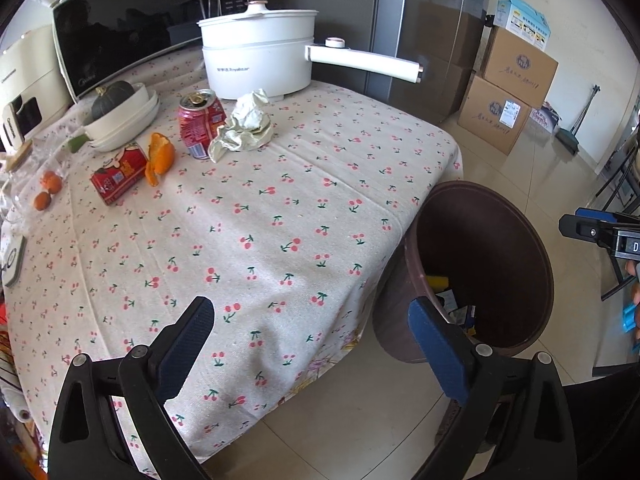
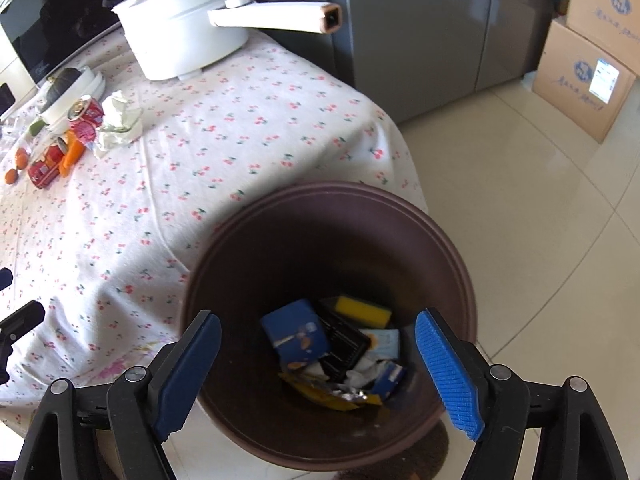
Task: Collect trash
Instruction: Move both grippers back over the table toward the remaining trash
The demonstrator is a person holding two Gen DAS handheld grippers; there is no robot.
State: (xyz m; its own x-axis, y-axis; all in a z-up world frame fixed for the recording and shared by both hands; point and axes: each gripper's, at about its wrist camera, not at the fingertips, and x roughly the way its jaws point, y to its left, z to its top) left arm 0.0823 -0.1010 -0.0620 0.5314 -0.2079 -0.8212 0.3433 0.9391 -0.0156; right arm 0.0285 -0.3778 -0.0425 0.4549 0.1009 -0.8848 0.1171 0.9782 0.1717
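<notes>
A brown trash bin stands on the floor at the table's right corner. In the right wrist view the bin holds a blue box, a yellow sponge and wrappers. My right gripper is open and empty right above the bin. My left gripper is open and empty over the table's near edge. On the far left of the table lie a crumpled paper, a dented red can, orange peel and a red carton.
A white electric pot with a long handle stands at the table's back. A bowl with a squash and small oranges sit left. A fridge and cardboard boxes stand behind. The right gripper's body shows at the right edge.
</notes>
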